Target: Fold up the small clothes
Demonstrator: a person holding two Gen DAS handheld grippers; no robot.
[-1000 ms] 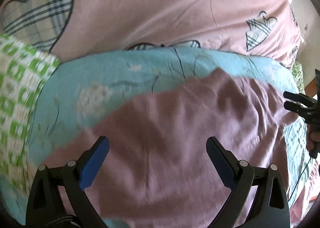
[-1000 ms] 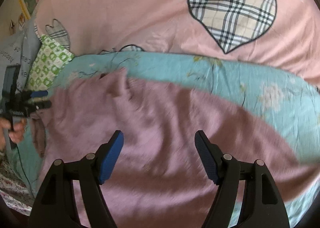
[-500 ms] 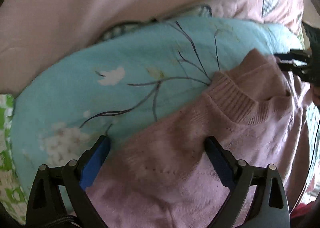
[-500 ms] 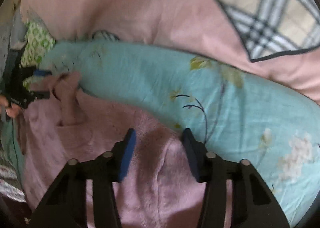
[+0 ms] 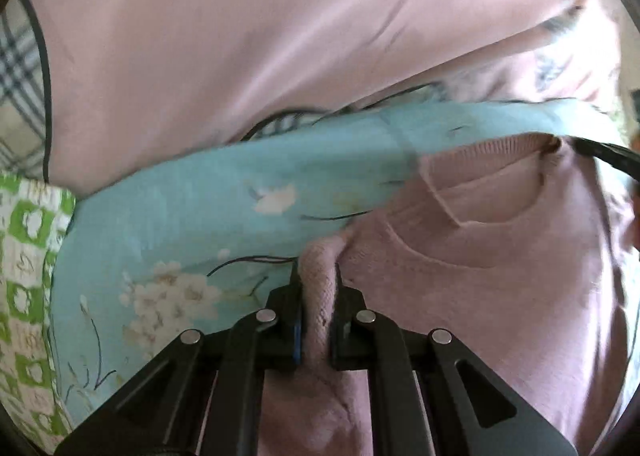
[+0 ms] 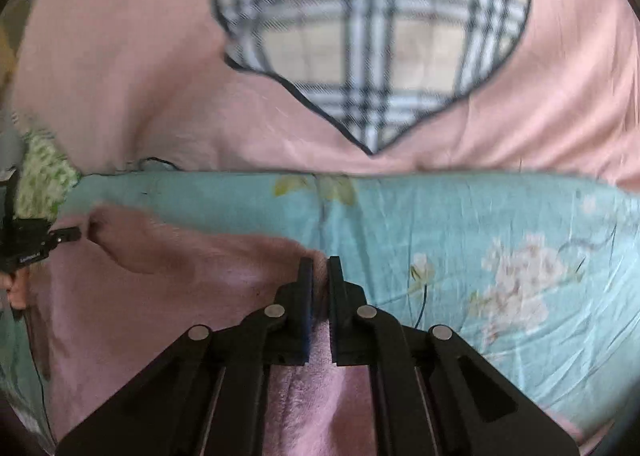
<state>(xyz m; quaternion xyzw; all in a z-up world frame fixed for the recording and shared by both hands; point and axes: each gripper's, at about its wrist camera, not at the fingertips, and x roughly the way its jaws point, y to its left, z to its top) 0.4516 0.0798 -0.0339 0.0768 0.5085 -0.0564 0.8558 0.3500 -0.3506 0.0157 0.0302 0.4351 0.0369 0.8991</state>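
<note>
A small pink knit sweater lies on a light blue floral cloth. Its ribbed neckline faces the far edge. My left gripper is shut on a pinched fold of the sweater at its left shoulder. My right gripper is shut on the sweater at the other shoulder. In the right wrist view the left gripper shows at the far left, holding the same top edge. In the left wrist view the right gripper's fingers show at the far right.
The blue cloth rests on a pink bedspread with a plaid heart patch. A green and white checked cloth lies at the left, also seen in the right wrist view.
Both grippers were open above the sweater. They came down to its top edge and shut on it, the right one first.
</note>
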